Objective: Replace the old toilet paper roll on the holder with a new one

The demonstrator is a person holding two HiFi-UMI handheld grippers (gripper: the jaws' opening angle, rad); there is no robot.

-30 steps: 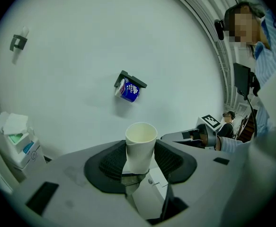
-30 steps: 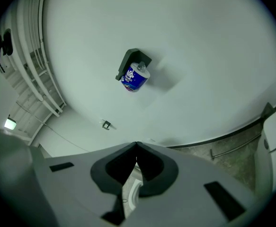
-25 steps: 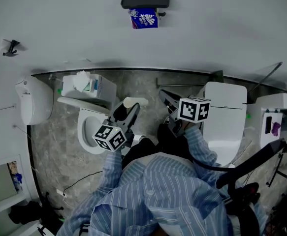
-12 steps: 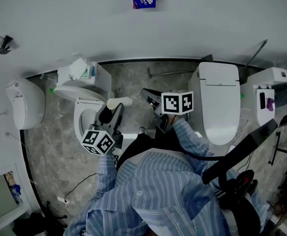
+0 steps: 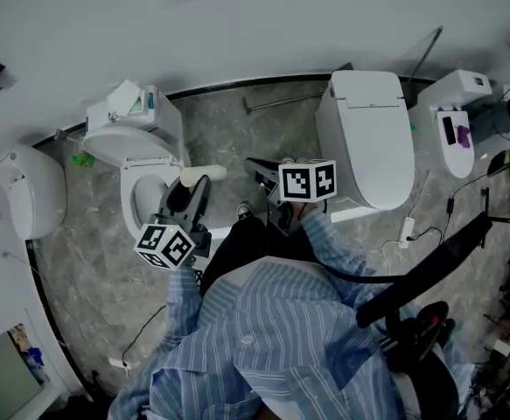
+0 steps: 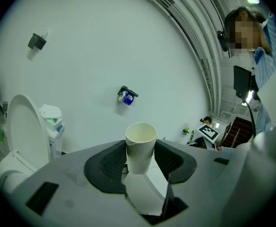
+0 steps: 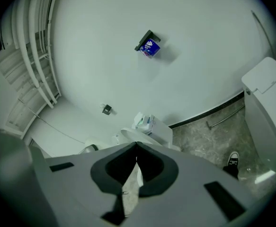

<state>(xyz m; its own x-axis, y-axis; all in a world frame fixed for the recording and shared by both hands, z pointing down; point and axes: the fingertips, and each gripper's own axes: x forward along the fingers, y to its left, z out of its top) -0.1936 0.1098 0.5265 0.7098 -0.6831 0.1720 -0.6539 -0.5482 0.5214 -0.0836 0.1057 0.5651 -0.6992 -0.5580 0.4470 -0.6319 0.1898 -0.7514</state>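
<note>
The left tool [image 6: 141, 159] grips the bare cardboard tube [image 6: 141, 141], probably the spent core for discarding, while the right tool [image 7: 136, 149] is clenched empty, facing the holder [image 7: 145, 36] at twelve o'clock.

Read no text anywhere; saw only illegibly small print on the blue wrapped roll [image 7: 149, 48] under the wall holder [image 7: 144, 38].
</note>
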